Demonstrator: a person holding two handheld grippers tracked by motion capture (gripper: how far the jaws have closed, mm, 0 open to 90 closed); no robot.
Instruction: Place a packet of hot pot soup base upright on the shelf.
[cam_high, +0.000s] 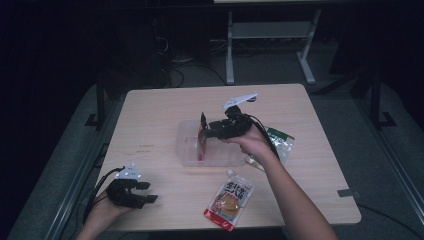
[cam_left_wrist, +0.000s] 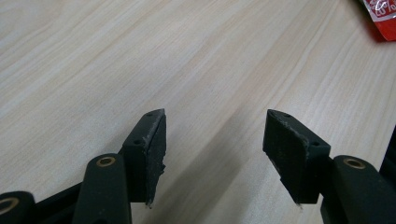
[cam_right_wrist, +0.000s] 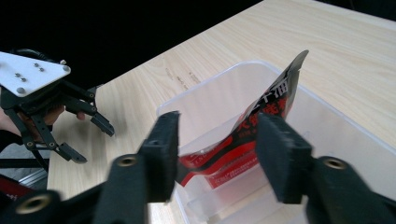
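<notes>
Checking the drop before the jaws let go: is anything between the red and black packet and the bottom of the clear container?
Nothing visible. The red and black packet already hangs inside the clear container, between the right gripper's jaws; the container's floor below looks bare.

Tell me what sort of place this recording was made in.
Probably a lab or workshop set up for recording, not a home: a plain wooden table in a dark room, cables on the floor behind it, and a metal-framed bench beyond. Snack packets go into a clear plastic tub.

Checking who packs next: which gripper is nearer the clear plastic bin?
Right. The right gripper hangs over the clear plastic bin; the left gripper rests near the table's front-left corner.
</notes>
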